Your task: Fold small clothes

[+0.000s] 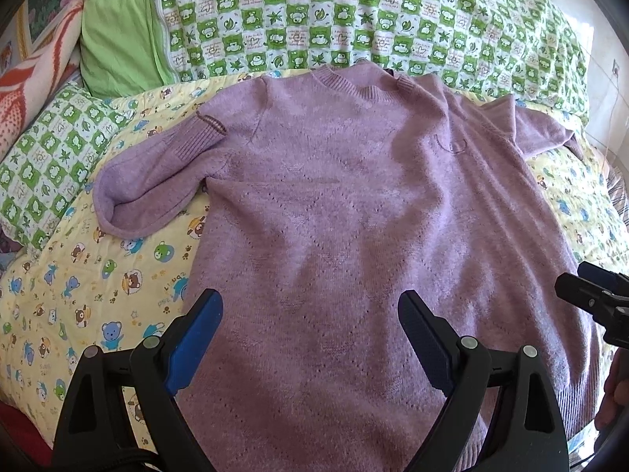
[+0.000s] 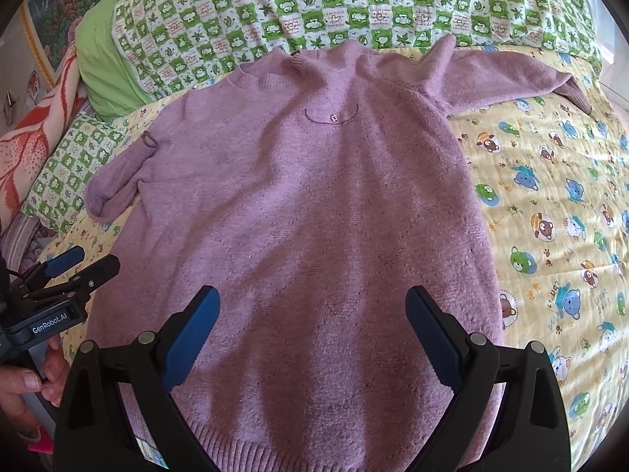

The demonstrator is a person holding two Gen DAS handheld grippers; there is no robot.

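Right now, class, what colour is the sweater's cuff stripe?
Brown, on the folded-back sleeve cuff of the lilac sweater; clearest in the left wrist view.

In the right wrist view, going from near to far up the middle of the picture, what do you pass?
Right hand-held gripper, open, then the sweater's ribbed hem, the purple sweater's body, its small chest pocket, the neckline, then the green checked quilt behind.

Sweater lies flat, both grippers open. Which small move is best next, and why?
Probably bring the left gripper to the left sleeve and fold it across the sweater: both sleeves lie outside the body, and this one is nearer to that gripper.
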